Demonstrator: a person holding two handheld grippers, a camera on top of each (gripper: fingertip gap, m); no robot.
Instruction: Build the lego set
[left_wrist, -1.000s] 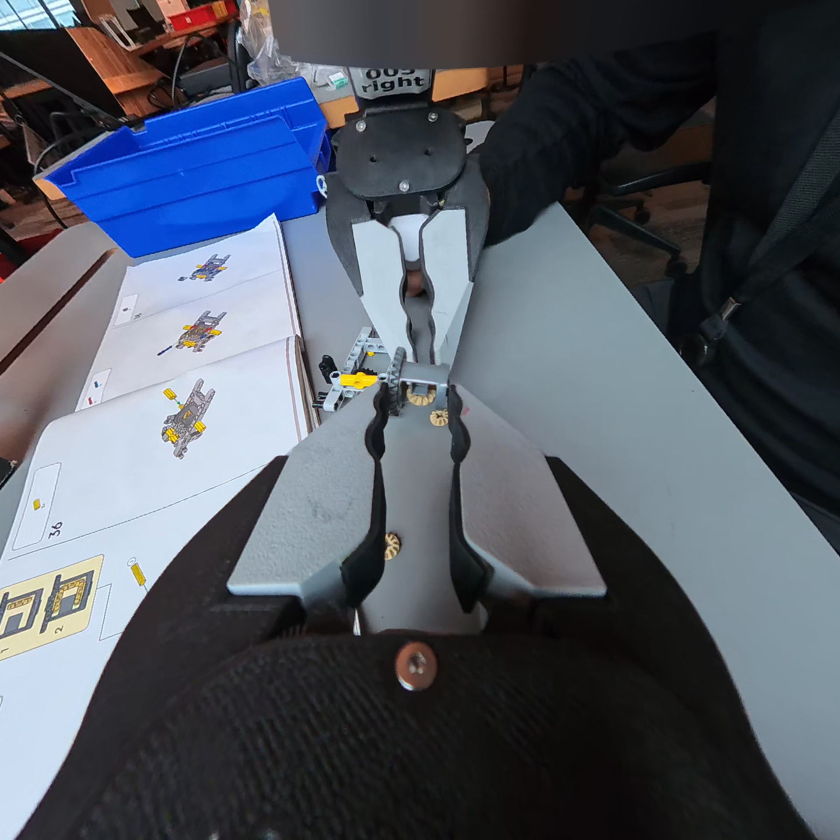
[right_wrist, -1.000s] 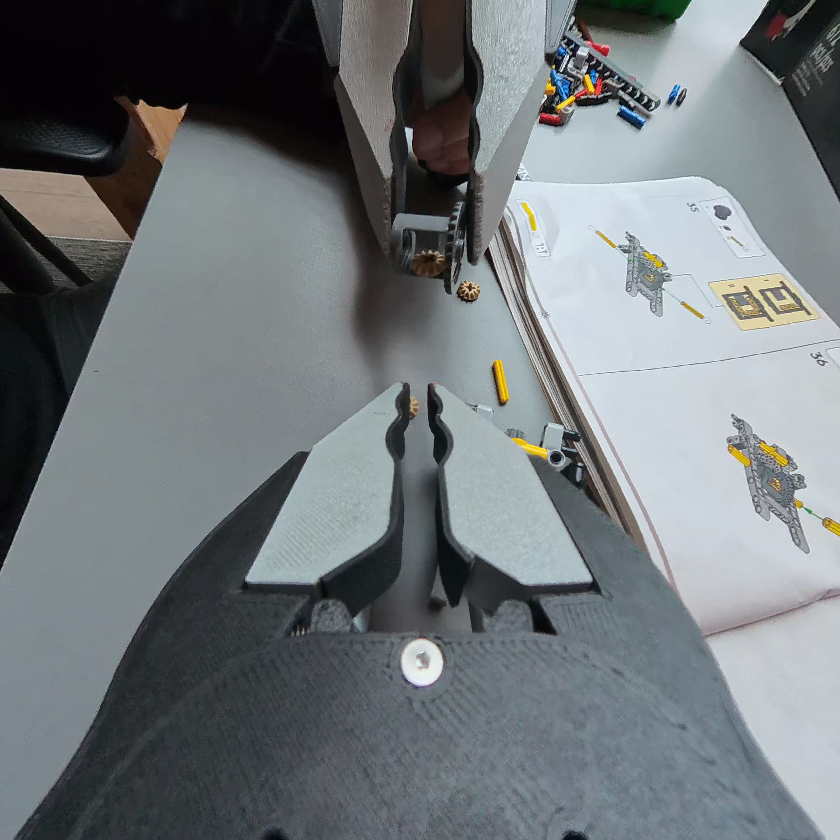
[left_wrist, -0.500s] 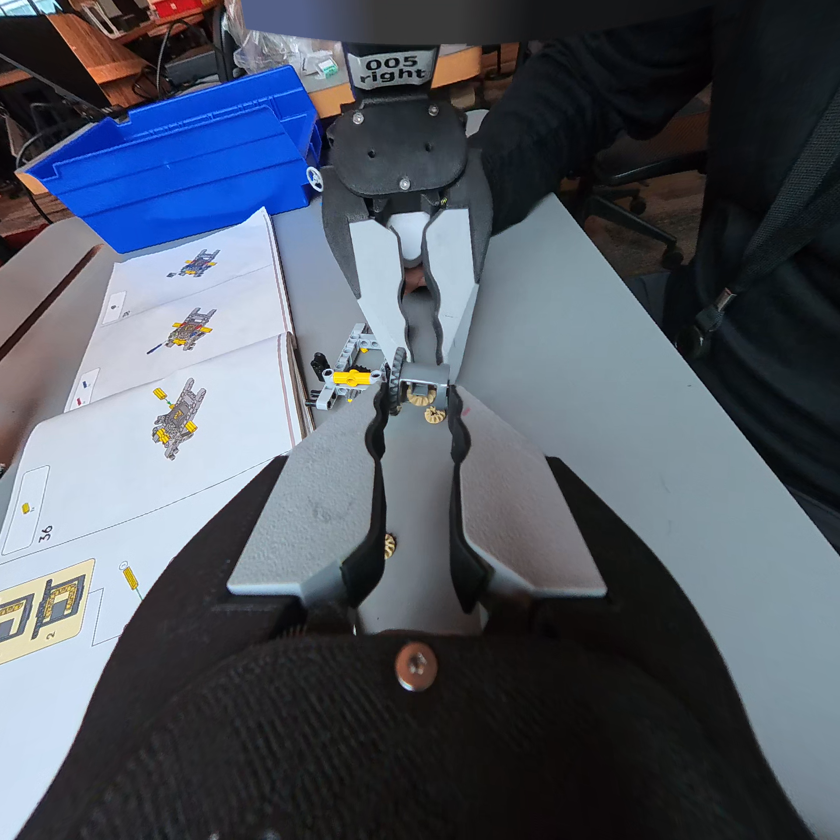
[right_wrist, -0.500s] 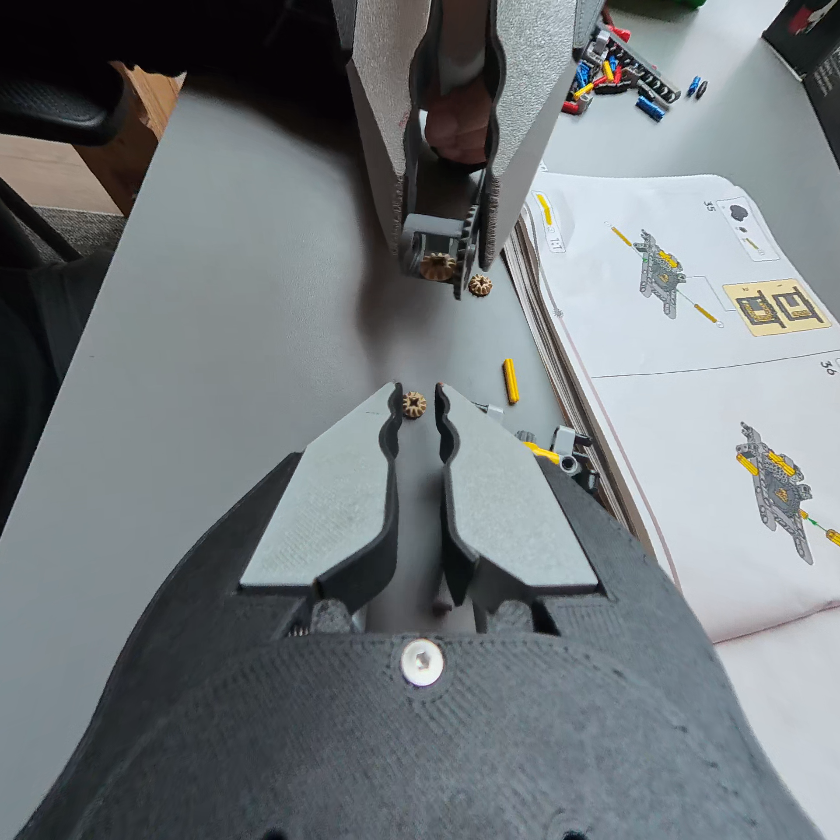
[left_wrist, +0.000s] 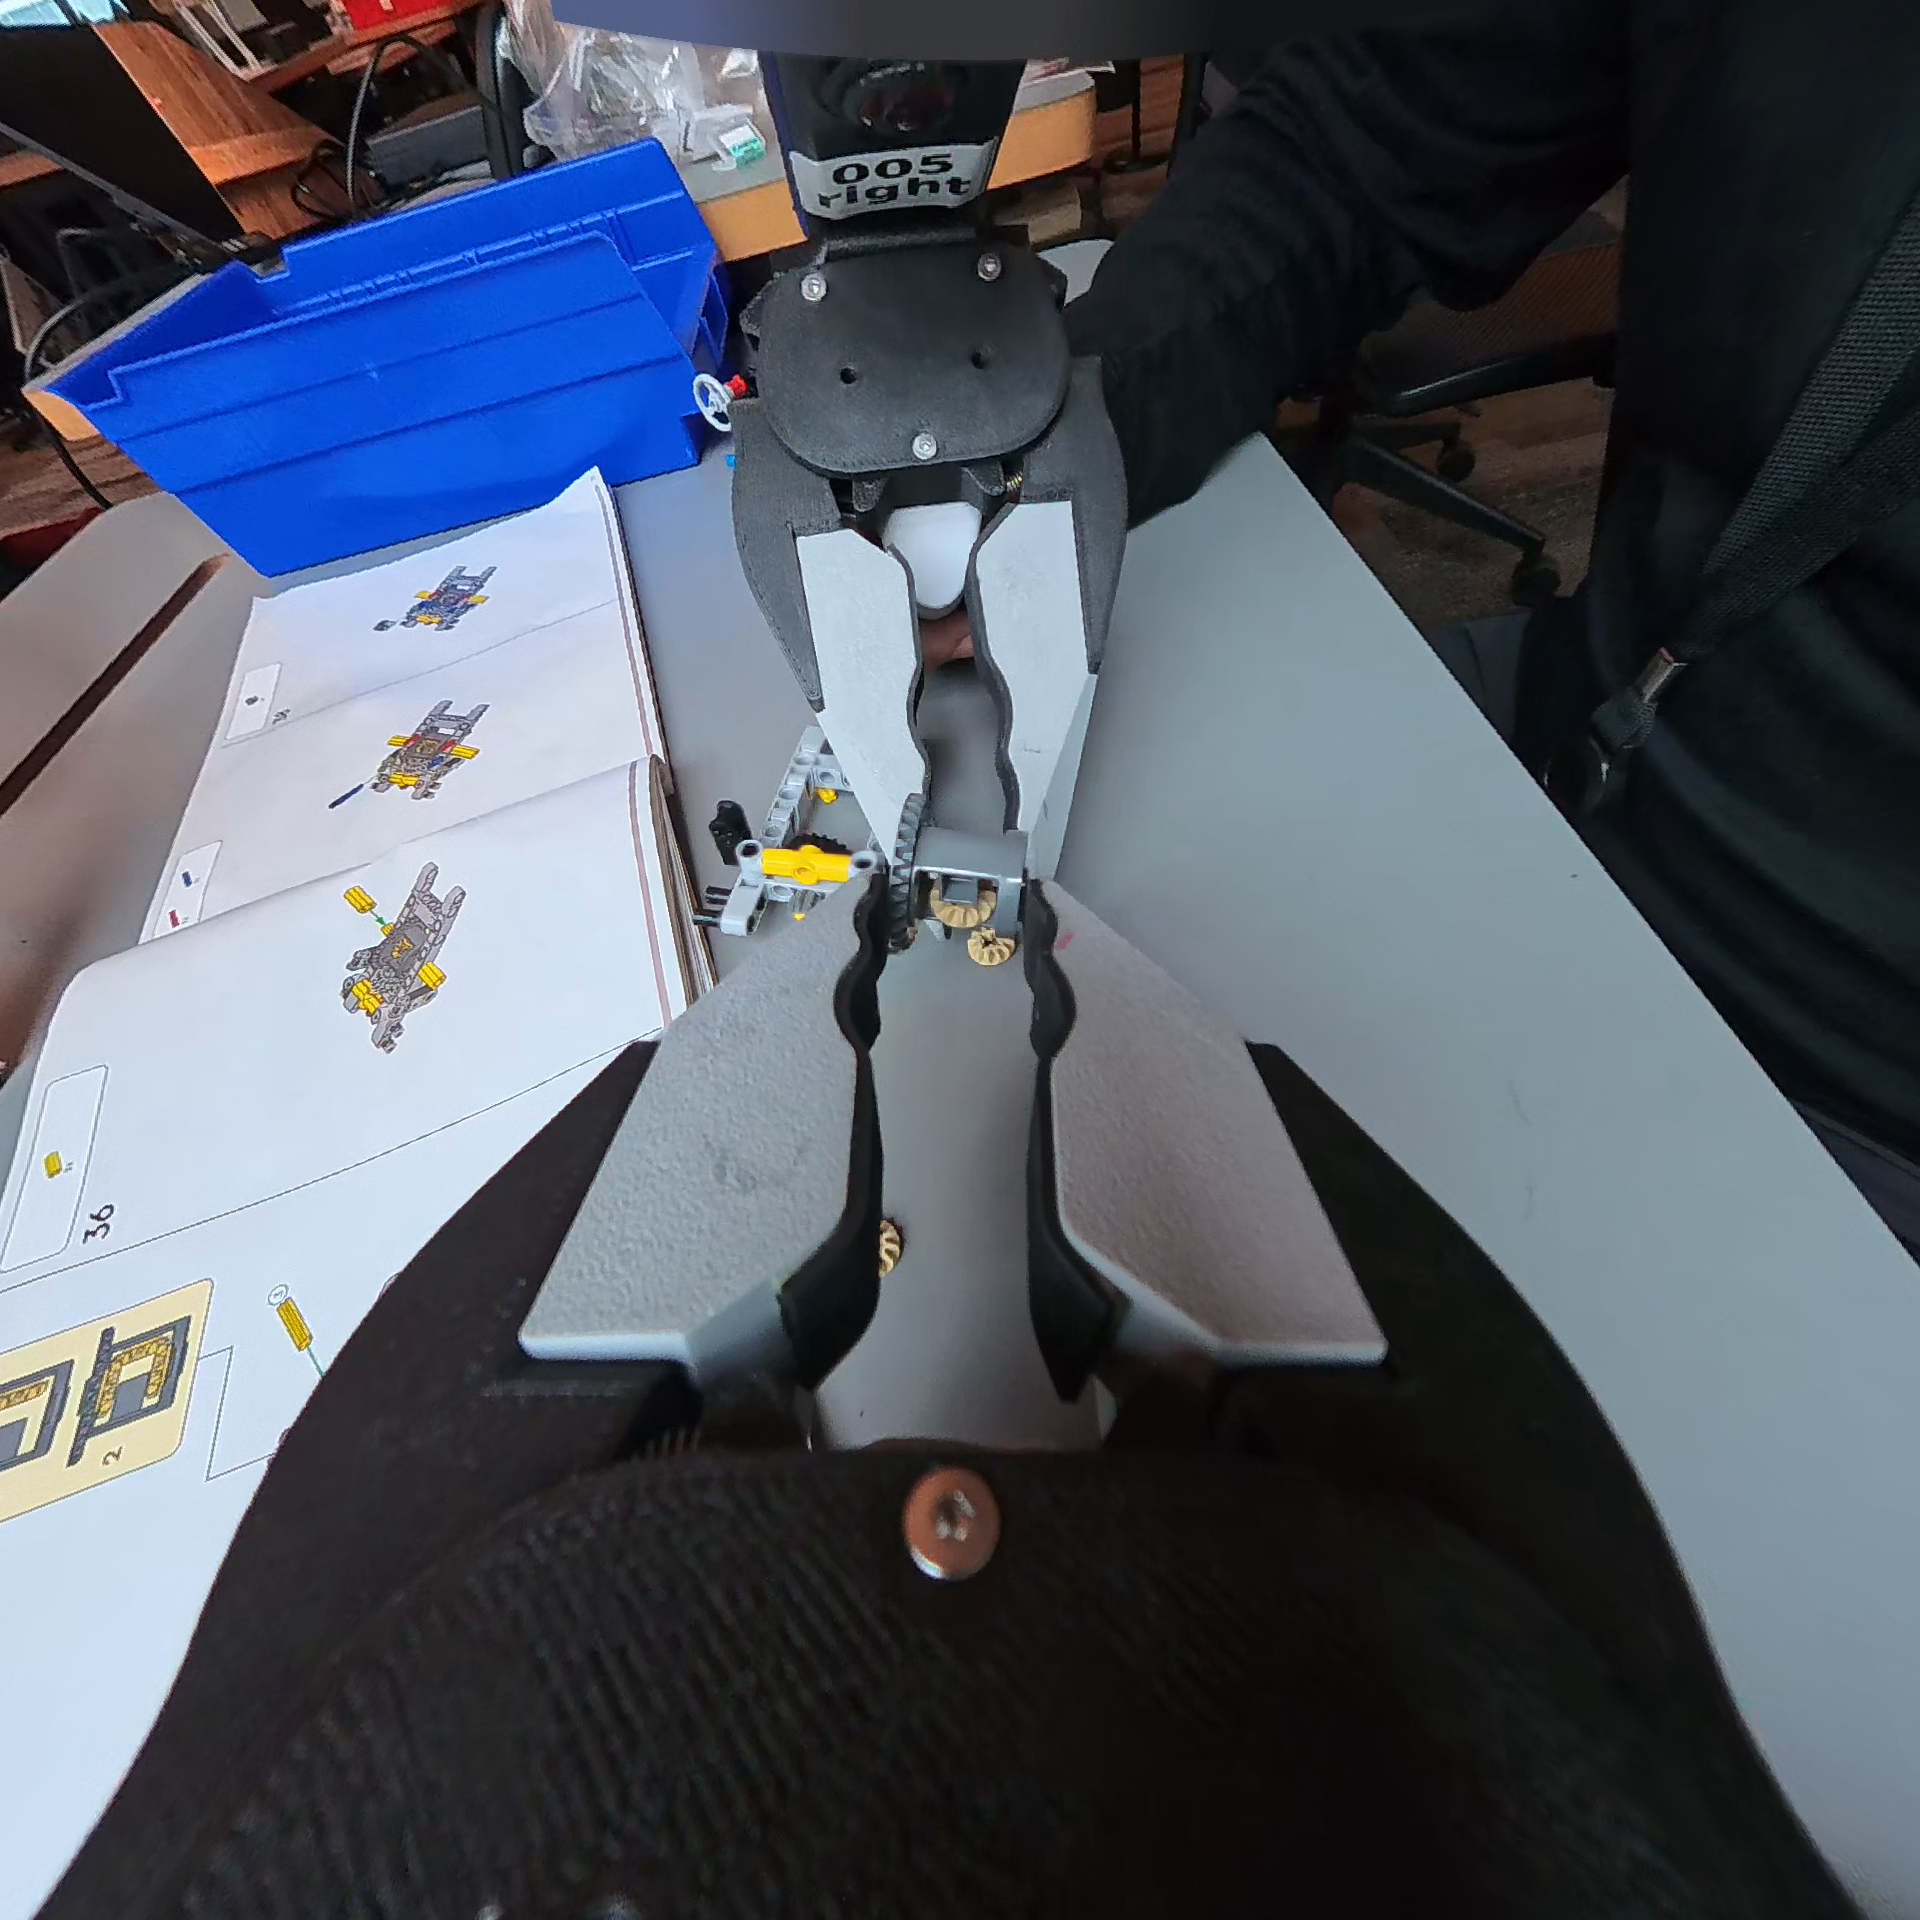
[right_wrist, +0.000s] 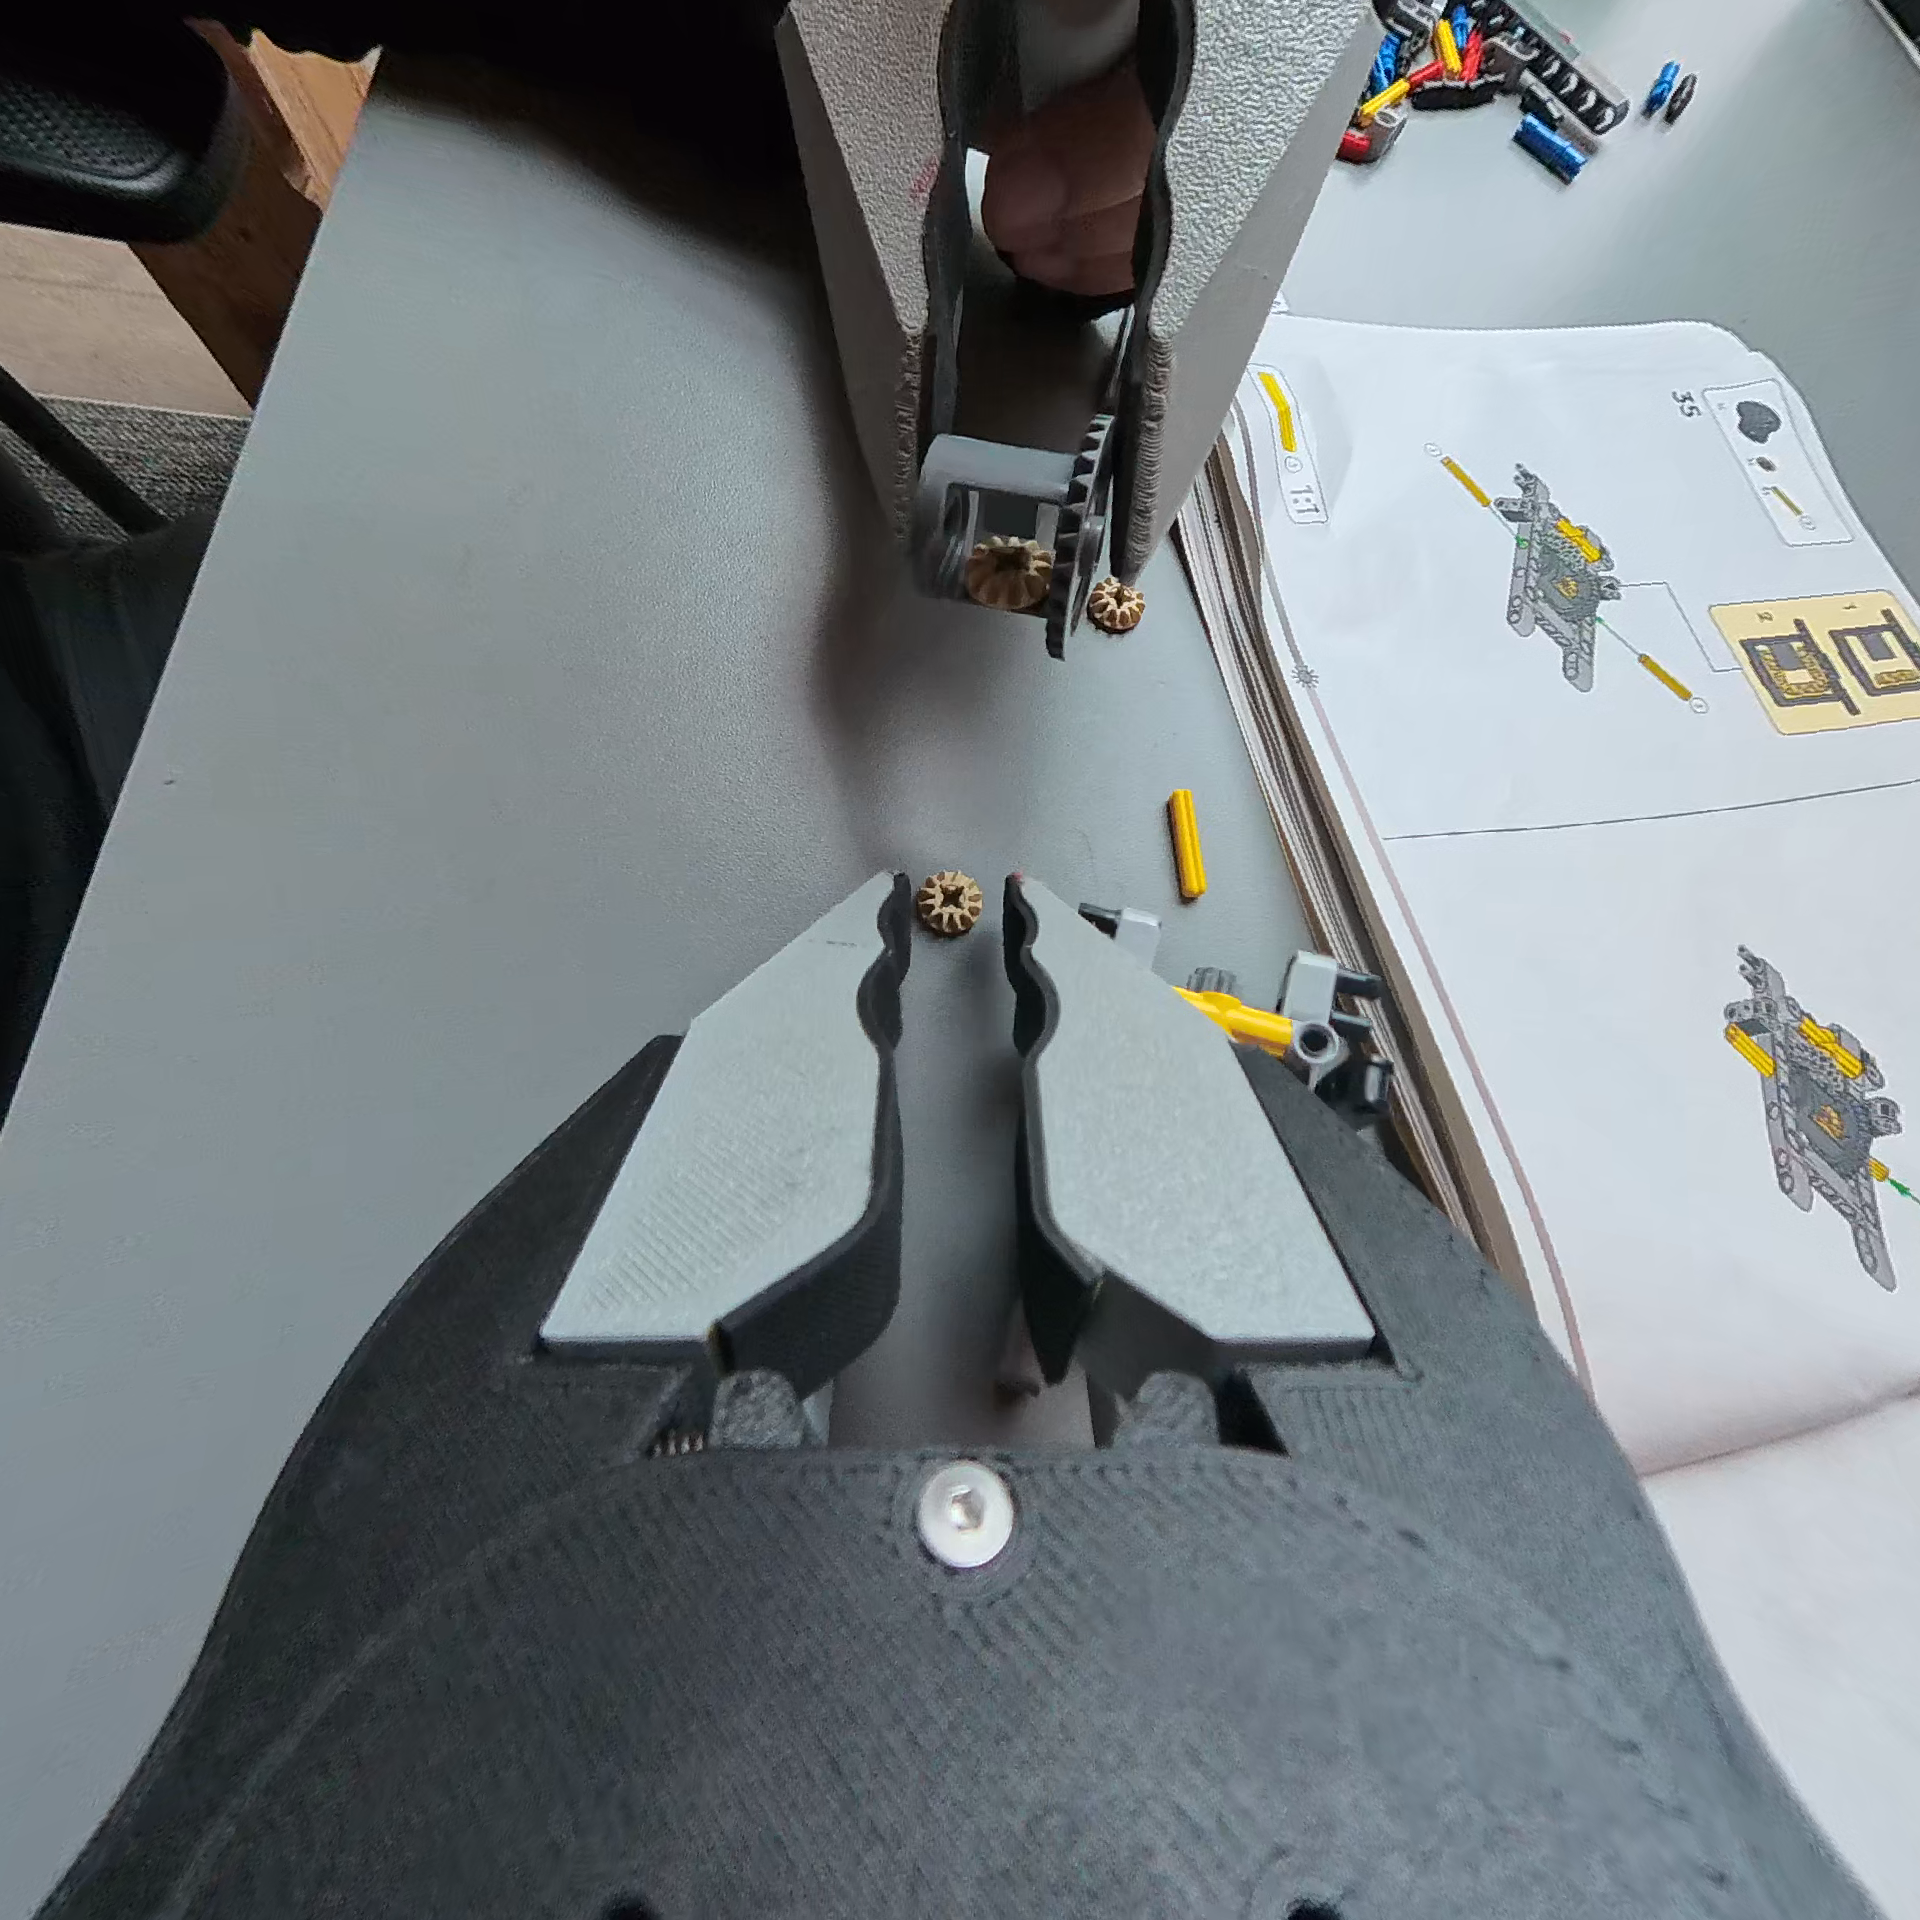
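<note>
My left gripper (left_wrist: 956, 914) is shut on a grey gear housing (left_wrist: 971, 857) with a dark gear ring and a tan bevel gear (right_wrist: 1008, 571) inside, held just above the grey table (right_wrist: 520, 727). It hangs at the top of the right wrist view (right_wrist: 1023, 551). My right gripper (right_wrist: 951, 883) faces it, open, with a loose tan gear (right_wrist: 948, 902) lying on the table between its tips. It also shows in the left wrist view (left_wrist: 961, 821). A second loose tan gear (right_wrist: 1115, 603) lies by the left gripper's tip.
A yellow axle (right_wrist: 1184, 842) and a grey-and-yellow sub-assembly (right_wrist: 1257, 1018) lie beside the open instruction booklet (right_wrist: 1558, 935). A blue bin (left_wrist: 395, 364) stands behind it. Loose pieces (right_wrist: 1475, 73) are piled far off. A person in dark clothes sits at the table edge (left_wrist: 1455, 727). It is some 4 cm from my right tips to the yellow axle (right_wrist: 1184, 842).
My right gripper's jaws have opened wider, and the tan gear now shows whole between its tips. The left gripper with the housing has come closer to the right one.
</note>
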